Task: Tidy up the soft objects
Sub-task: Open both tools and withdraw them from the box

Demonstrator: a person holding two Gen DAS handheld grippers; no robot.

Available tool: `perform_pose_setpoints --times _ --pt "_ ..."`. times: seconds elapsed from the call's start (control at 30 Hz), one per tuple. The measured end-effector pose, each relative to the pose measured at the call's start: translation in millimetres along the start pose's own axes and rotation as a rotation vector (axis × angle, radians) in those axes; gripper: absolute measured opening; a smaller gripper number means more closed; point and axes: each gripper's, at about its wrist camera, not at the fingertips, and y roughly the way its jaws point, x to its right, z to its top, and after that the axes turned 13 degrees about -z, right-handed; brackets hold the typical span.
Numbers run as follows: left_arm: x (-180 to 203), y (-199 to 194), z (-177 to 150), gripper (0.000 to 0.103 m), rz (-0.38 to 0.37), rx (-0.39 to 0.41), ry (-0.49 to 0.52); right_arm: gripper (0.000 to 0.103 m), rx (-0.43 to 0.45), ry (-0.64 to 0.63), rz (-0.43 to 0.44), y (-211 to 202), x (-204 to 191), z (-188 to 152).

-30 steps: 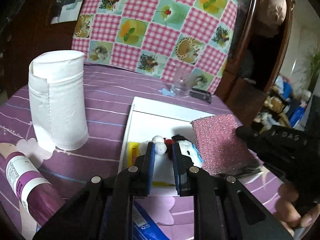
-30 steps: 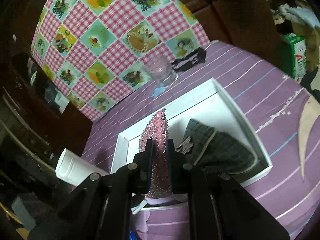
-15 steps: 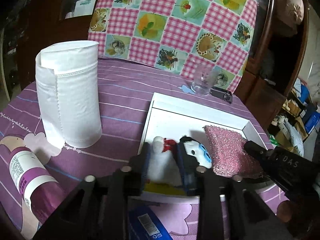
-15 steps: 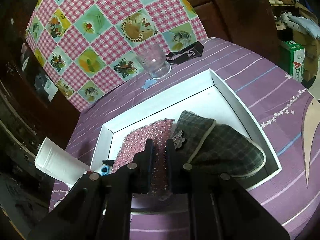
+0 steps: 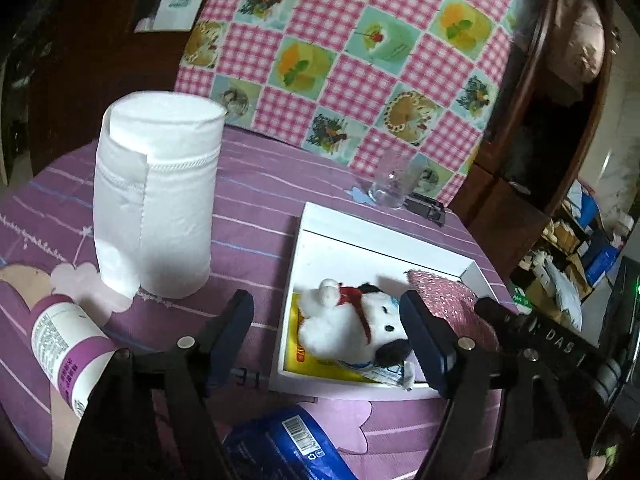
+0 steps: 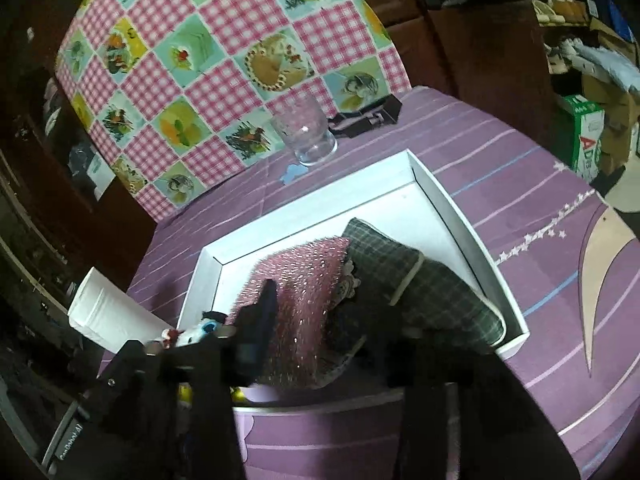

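A white plush snowman with a red scarf [image 5: 352,326] lies in the near left corner of the white tray [image 5: 362,246], partly on a yellow packet [image 5: 298,354]. My left gripper [image 5: 326,338] is open just above it, jaws wide apart, holding nothing. A pink glittery sponge [image 6: 304,300] lies in the tray's middle beside a dark plaid pouch [image 6: 424,284]; it also shows in the left wrist view [image 5: 448,300]. My right gripper [image 6: 312,320] is open over the sponge, its jaws spread either side and blurred.
A white paper roll [image 5: 154,196] stands left of the tray on the purple cloth. A purple-labelled bottle [image 5: 70,348] and a blue packet [image 5: 288,444] lie near the front. A glass [image 6: 306,132] and a black clip [image 6: 366,118] stand behind the tray, before a checked cushion [image 5: 352,52].
Both grippers have opened. The left let go of the snowman, which now lies in the tray corner. The right let go of the pink sponge, which was lowered flat into the tray.
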Motion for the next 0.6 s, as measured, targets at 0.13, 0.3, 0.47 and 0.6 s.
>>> perform_pose_setpoints --times 0.13,0.3,0.47,0.6 --pt "11 -8 -4 0.076 0.02 0.017 0.073 0.05 0.025 -0.028 0.014 -12 -3 1" --pt "19 -13 -6 0.079 0.018 0.023 0.122 0.05 0.084 -0.086 -0.018 -28 -6 0" --pt "23 -15 -8 0.079 0.054 0.036 0.161 0.023 0.046 -0.157 0.031 -32 -15 -1" --pt "22 -12 -8 0.079 0.057 0.028 0.163 0.004 -0.094 -0.162 0.076 -15 -22 -6"
